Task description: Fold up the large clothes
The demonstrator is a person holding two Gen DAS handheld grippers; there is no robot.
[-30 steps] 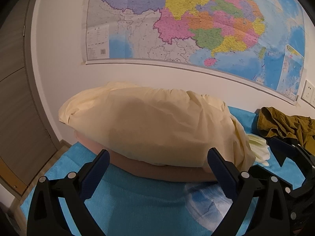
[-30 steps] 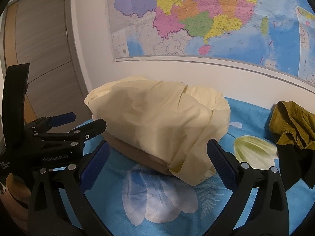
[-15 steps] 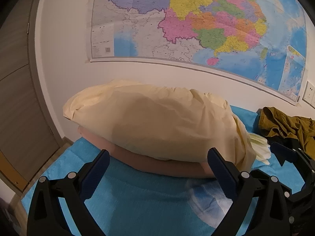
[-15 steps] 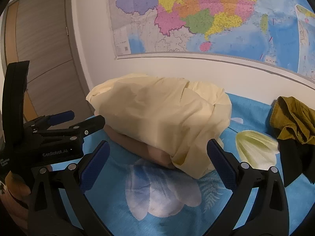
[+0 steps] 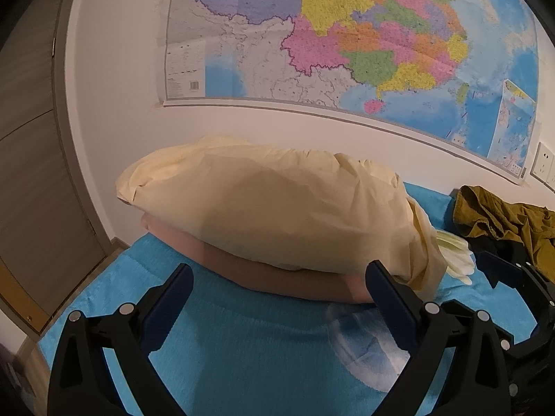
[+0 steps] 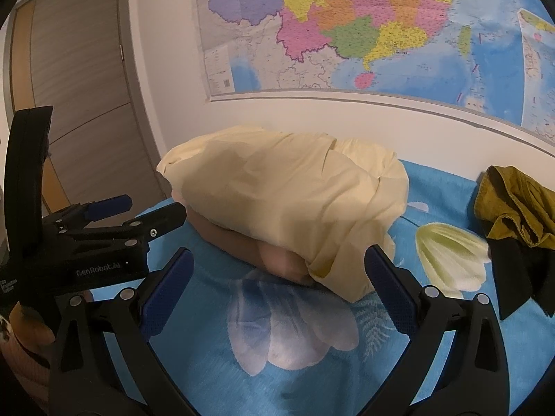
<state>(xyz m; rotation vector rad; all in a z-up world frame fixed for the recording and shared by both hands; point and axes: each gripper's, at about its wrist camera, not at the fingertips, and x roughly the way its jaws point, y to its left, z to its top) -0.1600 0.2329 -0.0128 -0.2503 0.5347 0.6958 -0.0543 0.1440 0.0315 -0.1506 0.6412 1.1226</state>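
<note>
White wall, colourful map, wooden door

We see a pale yellow garment bunched at twelve o'clock. It lies atop a folded tan garment.

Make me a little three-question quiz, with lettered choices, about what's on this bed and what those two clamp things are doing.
1. Where does the olive-green garment lie?
A. on the far right of the bed
B. on top of the cream bundle
C. on the floor by the door

2. What colour is the bedsheet?
A. white
B. bright blue with pale flowers
C. red

3. How do the left gripper and right gripper stand?
A. both shut on cloth
B. one shut, one open
C. both open and holding nothing

Answers: 1 A, it is crumpled apart from the cream bundle, at the right edge. 2 B, blue fabric with a flower print fills the foreground. 3 C, both pairs of fingers are spread wide with only sheet between them.
</note>
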